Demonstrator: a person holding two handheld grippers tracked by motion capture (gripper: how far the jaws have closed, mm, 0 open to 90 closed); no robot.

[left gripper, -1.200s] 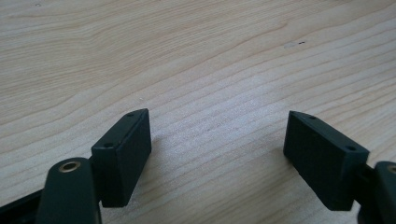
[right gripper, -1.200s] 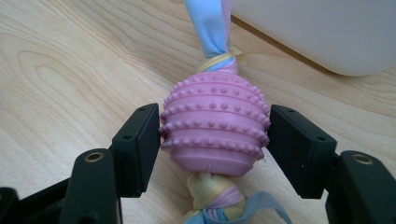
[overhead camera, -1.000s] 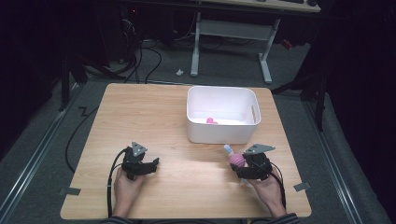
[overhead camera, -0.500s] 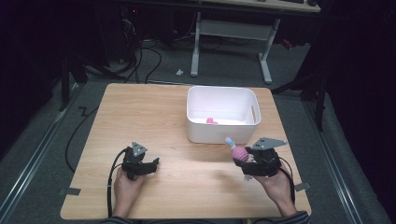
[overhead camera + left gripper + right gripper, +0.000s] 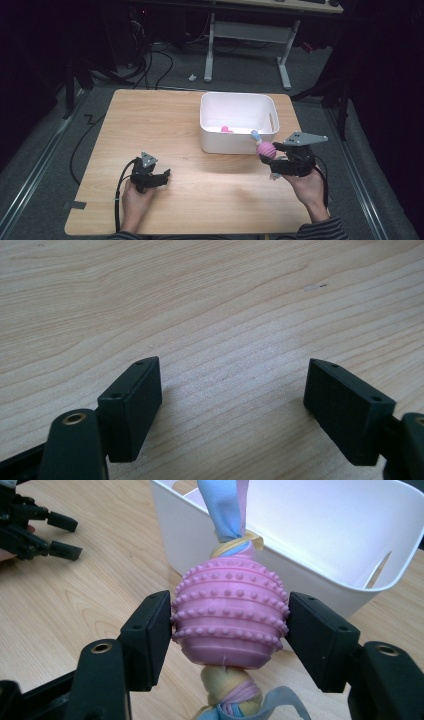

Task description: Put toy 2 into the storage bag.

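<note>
White bin [image 5: 239, 145] stands on the wooden table [image 5: 150, 120], toward the far right part of the top. Rectangular, open-topped, with a slot handle cut in its right end wall. Contents seen from the high view: one small pink item [image 5: 226, 129] lying on the floor of the bin, toward the near wall. What it is cannot be told at this size. Rest of the bin floor reads plain white.

Pink studded ball [image 5: 230, 612] on a knotted cloth rope [image 5: 223, 502]: held clear of the table, just beside the bin's near right corner and outside it. The right gripper [image 5: 230, 630] is clamped on the ball, one pad pressed on each flank, ridges of the ball running across between the pads. Long axis of the toy follows the rope: in the right gripper view it runs bottom to top, a yellow-pink knot with blue cloth at the near end, a yellow band and a blue-pink tail at the far end, that tail pointing toward the bin. In the high view the blue tail [image 5: 255, 134] overlaps the bin's near wall.

Left gripper [image 5: 159, 177]: low over the table, near left part, jaws standing wide apart, bare wood between them. Well apart from bin and toy.
</note>
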